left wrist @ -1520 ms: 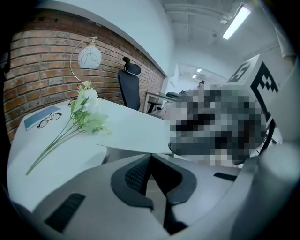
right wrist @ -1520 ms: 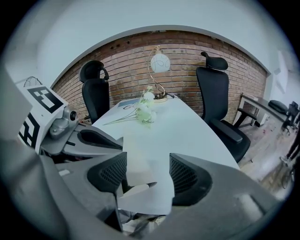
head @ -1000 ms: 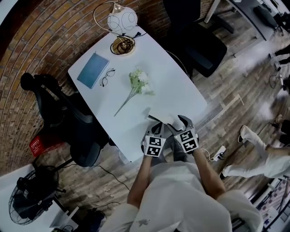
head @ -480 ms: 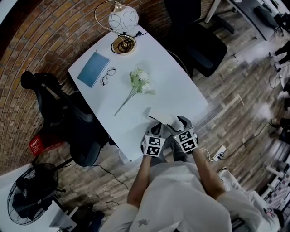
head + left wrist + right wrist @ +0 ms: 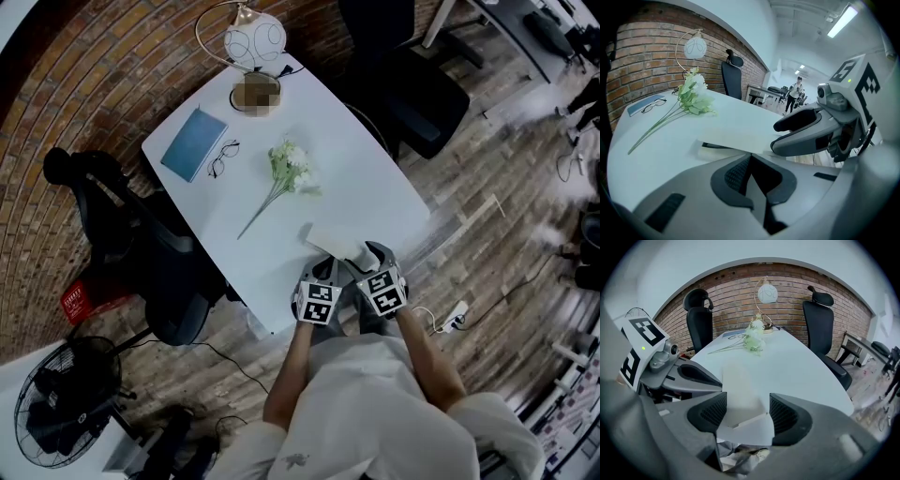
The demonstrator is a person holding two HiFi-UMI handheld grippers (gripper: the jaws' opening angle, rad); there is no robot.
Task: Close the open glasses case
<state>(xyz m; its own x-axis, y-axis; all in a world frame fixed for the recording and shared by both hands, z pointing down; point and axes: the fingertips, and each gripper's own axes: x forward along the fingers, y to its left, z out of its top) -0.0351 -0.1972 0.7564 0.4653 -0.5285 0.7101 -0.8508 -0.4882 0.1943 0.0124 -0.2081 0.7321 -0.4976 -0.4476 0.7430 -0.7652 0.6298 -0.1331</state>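
Observation:
A white glasses case (image 5: 336, 239) lies near the front edge of the white table (image 5: 375, 183), its lid spread out flat towards the flowers. My right gripper (image 5: 371, 255) comes in from the edge. In the right gripper view the case (image 5: 743, 404) fills the gap between the two pads (image 5: 712, 413), which hold its sides. My left gripper (image 5: 327, 266) sits just left of it with its jaws shut on nothing (image 5: 750, 177). In the left gripper view the case lid (image 5: 736, 139) lies just ahead and the right gripper (image 5: 806, 129) reaches in from the right.
A sprig of white flowers (image 5: 286, 173) lies mid-table. Beyond it are spectacles (image 5: 222, 157), a blue book (image 5: 192, 143) and a globe lamp (image 5: 253, 42). Black office chairs stand at the left (image 5: 141, 253) and far right (image 5: 412, 89) of the table.
Both grippers have hardly moved. The case's lid looks a little flatter and wider on the table than a second ago. A person at the right edge has left the view.

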